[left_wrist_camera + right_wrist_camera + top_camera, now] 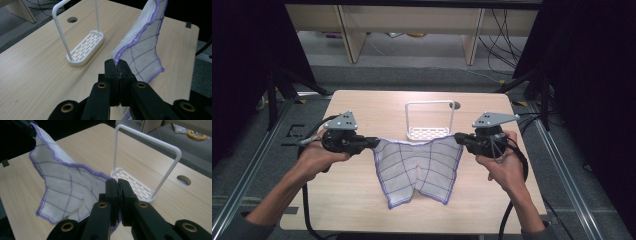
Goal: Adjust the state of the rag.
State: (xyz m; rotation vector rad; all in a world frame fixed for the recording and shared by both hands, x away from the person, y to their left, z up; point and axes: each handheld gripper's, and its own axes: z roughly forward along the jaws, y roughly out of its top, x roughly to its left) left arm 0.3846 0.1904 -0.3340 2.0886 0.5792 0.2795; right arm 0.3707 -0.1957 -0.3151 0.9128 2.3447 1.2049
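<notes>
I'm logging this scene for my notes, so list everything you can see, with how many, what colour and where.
cloth: one, white with purple grid lines and purple hem, held up by its two top corners over the middle of the table, lower edge resting on the tabletop
rack: one, white, slotted base with a tall loop frame, standing on the table behind the cloth
table: one, light wood, with a round hole near the far edge
wooden furniture legs: pale, on the floor beyond the table
cables: several, dark, on the far floor at right
left gripper: one, black, shut on the cloth's left corner
right gripper: one, black, shut on the cloth's right corner
</notes>
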